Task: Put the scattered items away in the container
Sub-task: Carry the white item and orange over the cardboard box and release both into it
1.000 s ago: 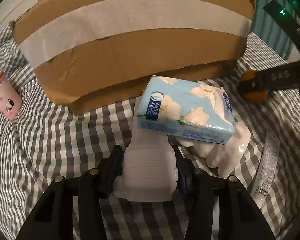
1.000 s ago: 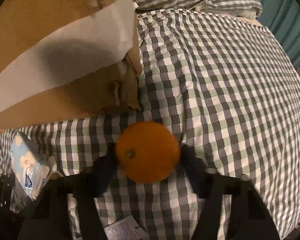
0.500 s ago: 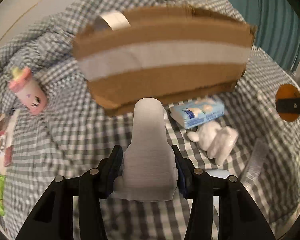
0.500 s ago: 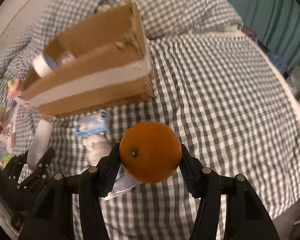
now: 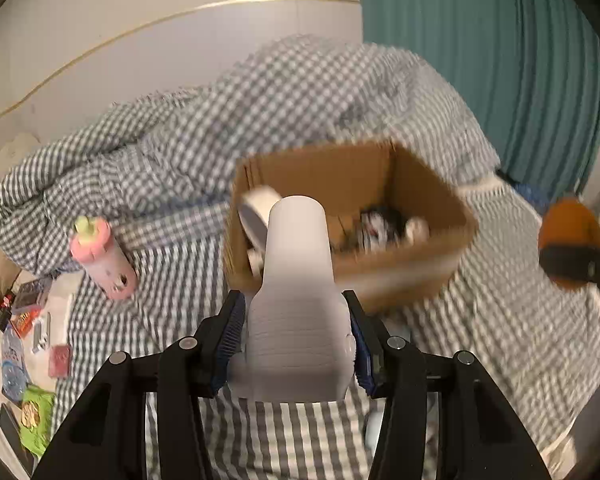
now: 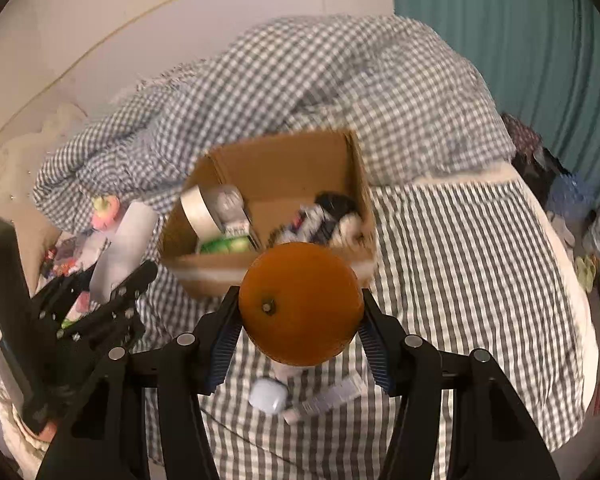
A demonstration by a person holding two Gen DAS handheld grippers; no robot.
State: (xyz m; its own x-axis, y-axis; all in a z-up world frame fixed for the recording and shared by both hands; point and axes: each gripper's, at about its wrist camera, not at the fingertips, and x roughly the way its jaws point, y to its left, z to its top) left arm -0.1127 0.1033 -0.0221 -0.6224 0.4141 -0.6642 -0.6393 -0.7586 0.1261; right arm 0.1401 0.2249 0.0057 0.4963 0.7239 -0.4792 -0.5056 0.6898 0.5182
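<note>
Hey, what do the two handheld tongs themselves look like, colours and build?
Both tongs, left and right, are matte black plastic with angular linkage arms joined by round silver pivot pins. Each finger carries a blue ribbed pad on its inner face. No cables, sleeves or readable markings show.

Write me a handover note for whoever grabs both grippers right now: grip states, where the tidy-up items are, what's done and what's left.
Left gripper: shut on a white plastic bottle, held short of the cardboard box.
Right gripper: shut on an orange, also held in front of the box.
Done: the box already holds a tape roll, a green packet and some dark items.
Left: drop the bottle and orange in. Still out on the checked bedspread: a pink bottle, a small white case and a tube.
</note>
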